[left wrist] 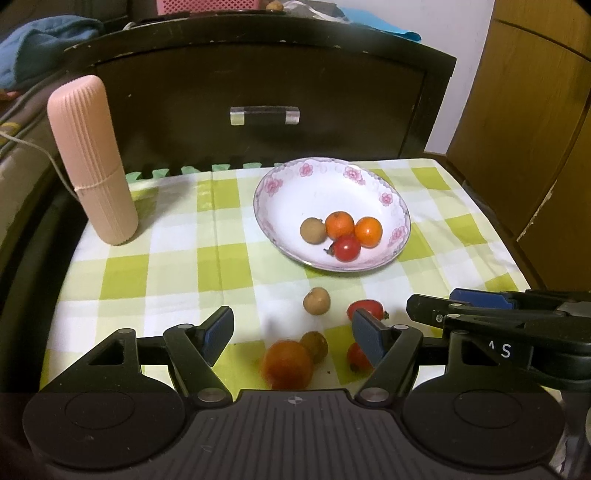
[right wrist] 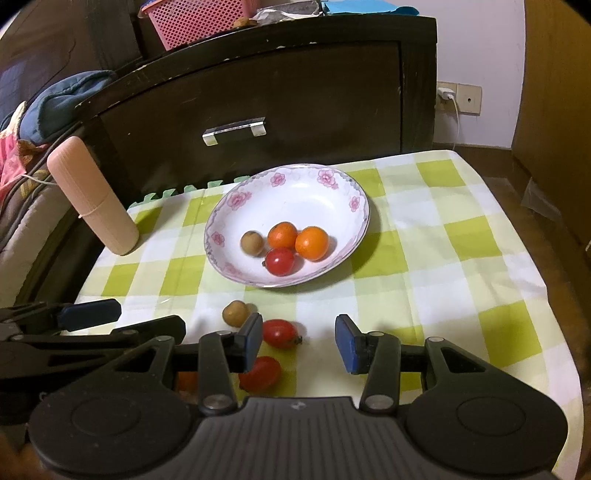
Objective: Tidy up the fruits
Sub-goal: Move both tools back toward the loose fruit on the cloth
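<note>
A white floral plate [left wrist: 280,206] [right wrist: 236,206] on the checked cloth holds two oranges [left wrist: 340,224] [right wrist: 282,234], a red tomato [left wrist: 347,248] [right wrist: 280,261] and a brown longan [left wrist: 313,230] [right wrist: 252,242]. Loose in front of it lie a longan [left wrist: 316,301] [right wrist: 235,313], two red tomatoes [left wrist: 365,308] [right wrist: 279,333] [right wrist: 260,373], an orange [left wrist: 288,363] and another longan [left wrist: 316,345]. My left gripper [left wrist: 291,334] is open over the blurred orange. My right gripper [right wrist: 300,343] is open and empty beside the tomatoes; it shows in the left wrist view [left wrist: 458,306].
A tall pink ribbed case [left wrist: 92,158] [right wrist: 94,199] stands at the cloth's back left. A dark drawer front with a metal handle [left wrist: 264,115] [right wrist: 234,131] rises behind the plate. A pink basket [right wrist: 192,22] sits on top. Wooden furniture [left wrist: 535,129] stands to the right.
</note>
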Demonstrator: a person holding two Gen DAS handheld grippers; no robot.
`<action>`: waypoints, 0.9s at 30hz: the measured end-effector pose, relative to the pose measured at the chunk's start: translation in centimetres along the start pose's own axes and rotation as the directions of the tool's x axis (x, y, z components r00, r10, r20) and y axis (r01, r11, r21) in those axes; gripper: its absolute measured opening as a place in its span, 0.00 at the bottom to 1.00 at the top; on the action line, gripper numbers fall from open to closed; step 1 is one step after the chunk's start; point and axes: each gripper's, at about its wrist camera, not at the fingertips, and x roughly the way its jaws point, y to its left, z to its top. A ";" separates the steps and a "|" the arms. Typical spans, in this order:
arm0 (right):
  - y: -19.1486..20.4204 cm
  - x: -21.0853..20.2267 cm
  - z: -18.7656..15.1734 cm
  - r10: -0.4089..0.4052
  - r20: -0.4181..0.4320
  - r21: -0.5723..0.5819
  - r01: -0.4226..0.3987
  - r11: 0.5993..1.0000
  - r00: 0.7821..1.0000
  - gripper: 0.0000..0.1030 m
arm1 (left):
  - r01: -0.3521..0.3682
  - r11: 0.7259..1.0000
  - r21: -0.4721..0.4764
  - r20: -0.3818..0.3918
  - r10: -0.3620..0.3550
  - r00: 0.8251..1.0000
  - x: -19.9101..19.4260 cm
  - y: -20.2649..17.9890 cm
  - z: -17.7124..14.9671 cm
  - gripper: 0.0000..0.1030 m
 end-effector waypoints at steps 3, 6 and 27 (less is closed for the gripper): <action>0.2 -0.1 -0.3 0.003 -0.008 0.002 -0.003 1.000 1.000 0.40 | -0.004 1.000 0.000 -0.006 0.004 1.000 -0.2 0.1 -0.3 0.75; 0.2 -0.2 -0.6 0.006 -0.018 0.002 -0.006 1.000 1.000 0.40 | -0.005 1.000 -0.003 -0.012 0.005 1.000 -0.4 0.2 -0.6 0.75; 1.5 0.3 -2.2 0.032 -0.076 -0.029 -0.035 0.999 0.997 0.40 | -0.015 1.000 -0.020 -0.069 0.014 0.998 -0.9 1.5 -2.6 0.78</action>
